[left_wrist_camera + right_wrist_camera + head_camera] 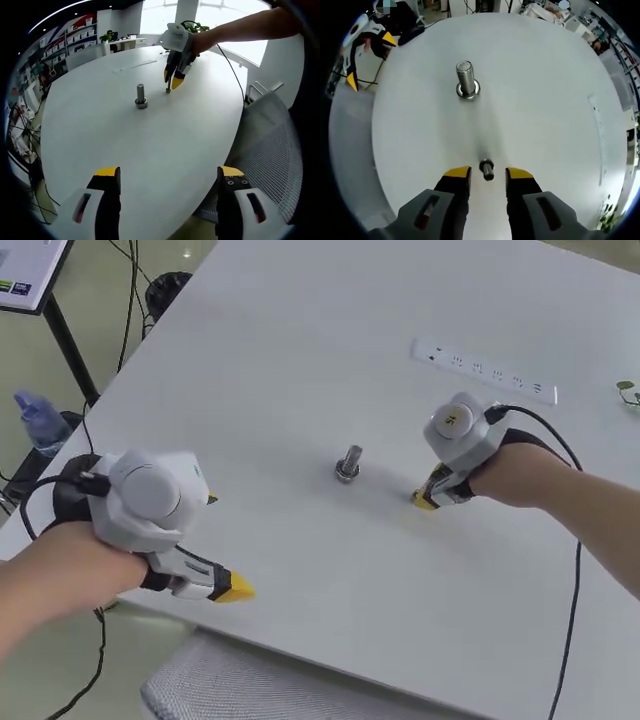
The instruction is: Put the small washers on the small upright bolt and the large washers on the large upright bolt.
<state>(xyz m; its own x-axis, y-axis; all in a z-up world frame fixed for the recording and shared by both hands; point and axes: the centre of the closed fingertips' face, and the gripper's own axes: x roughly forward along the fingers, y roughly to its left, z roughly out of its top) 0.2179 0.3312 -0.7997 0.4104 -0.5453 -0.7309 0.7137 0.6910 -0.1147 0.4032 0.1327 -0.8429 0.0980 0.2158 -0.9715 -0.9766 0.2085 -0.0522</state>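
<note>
At the left, near the front edge of the white tabletop [300,340], the left gripper [232,588] hovers with its jaws spread wide and nothing between them; in its own view the two yellow tips stand far apart over bare surface. It is well apart from both bolts.

Toward the middle stands the large upright bolt [348,464]. The right gripper view shows a metal ring lying flat around its foot, which I take to be a large washer [468,90] already threaded down; how many are stacked there is too small to tell.

Further right, the small upright bolt [486,169] stands just beside the right gripper [489,173], between the two yellow tips with a gap on either side. Those jaws are partly open and grip nothing that I can make out. The small bolt carries a darker collar partway down that may be a small washer, but the detail is too fine to be sure. The left gripper view puts that bolt [168,90] right under the right gripper's tips.

Beyond, at the far right, a power strip [485,370] lies on the tabletop.

Judging from this, the large bolt is served and the small one is probably loaded too. With both sets of jaws empty, the task looks finished or nearly so.
</note>
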